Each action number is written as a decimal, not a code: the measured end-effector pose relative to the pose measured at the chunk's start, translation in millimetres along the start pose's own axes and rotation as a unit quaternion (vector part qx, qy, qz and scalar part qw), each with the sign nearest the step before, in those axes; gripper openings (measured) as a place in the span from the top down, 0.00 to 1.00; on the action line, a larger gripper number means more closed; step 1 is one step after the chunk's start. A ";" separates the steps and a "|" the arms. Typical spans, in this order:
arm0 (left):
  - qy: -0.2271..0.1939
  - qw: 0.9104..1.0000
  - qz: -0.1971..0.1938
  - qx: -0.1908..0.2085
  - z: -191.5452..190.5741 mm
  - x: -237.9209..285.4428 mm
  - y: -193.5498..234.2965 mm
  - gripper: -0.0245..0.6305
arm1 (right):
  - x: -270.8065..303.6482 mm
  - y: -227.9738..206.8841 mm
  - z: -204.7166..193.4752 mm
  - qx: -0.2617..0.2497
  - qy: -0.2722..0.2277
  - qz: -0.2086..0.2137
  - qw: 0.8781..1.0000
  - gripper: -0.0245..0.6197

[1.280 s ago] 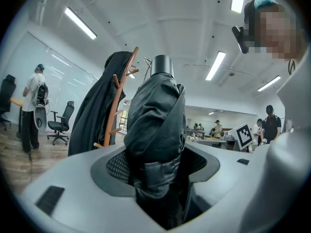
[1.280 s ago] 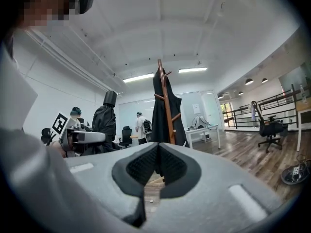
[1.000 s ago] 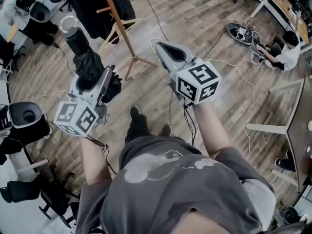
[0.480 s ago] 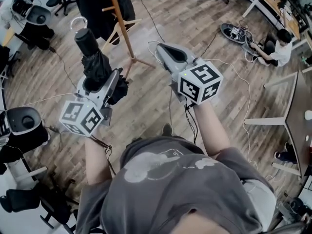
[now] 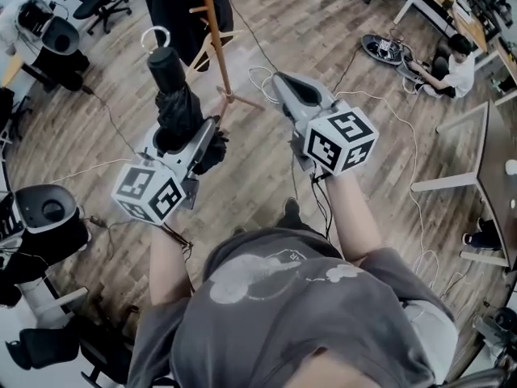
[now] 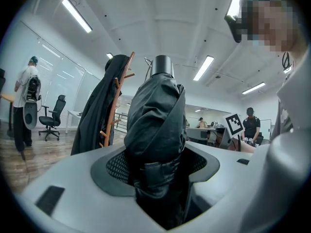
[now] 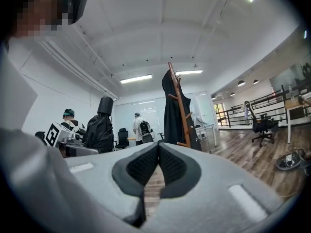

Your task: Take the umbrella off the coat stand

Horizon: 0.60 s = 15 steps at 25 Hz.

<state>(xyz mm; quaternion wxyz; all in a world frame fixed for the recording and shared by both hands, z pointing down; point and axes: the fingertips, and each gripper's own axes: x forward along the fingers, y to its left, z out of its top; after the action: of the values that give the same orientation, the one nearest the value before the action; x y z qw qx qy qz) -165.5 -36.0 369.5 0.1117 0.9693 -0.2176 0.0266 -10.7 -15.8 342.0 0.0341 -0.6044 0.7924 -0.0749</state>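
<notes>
A folded black umbrella (image 5: 175, 103) stands upright with its handle end (image 5: 165, 61) on top, and my left gripper (image 5: 181, 141) is shut on its lower part. In the left gripper view the umbrella (image 6: 156, 120) fills the gap between the pads of the left gripper (image 6: 158, 178). The wooden coat stand (image 5: 215, 35) rises just behind it with a black coat (image 5: 174, 6) hanging on it. Level with the umbrella and to its right, my right gripper (image 5: 292, 90) is shut and holds nothing. In the right gripper view, beyond the right gripper (image 7: 154, 165), are the umbrella (image 7: 99, 126) and the coat stand (image 7: 180, 106).
Cables (image 5: 380, 107) trail over the wooden floor. Office chairs (image 5: 48, 217) stand at the left. A person (image 5: 456, 67) sits on the floor at the upper right, beside a table leg (image 5: 452, 186). Other people (image 6: 26, 96) stand in the room.
Both grippers have shifted to the right in the head view. The left one still grips the upright umbrella. The right one has stayed shut.
</notes>
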 end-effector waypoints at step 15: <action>0.009 0.998 -0.066 -0.013 -24.0 -85.6 27.1 0.52 | -16.8 94.1 -29.8 -0.019 0.004 -0.079 0.997 0.97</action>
<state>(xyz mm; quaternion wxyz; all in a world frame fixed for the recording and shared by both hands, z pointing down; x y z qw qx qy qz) -254.6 -18.8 389.8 0.1273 0.9797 -0.1526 0.0248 -100.2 27.0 355.8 0.0139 -0.6655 0.7434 -0.0648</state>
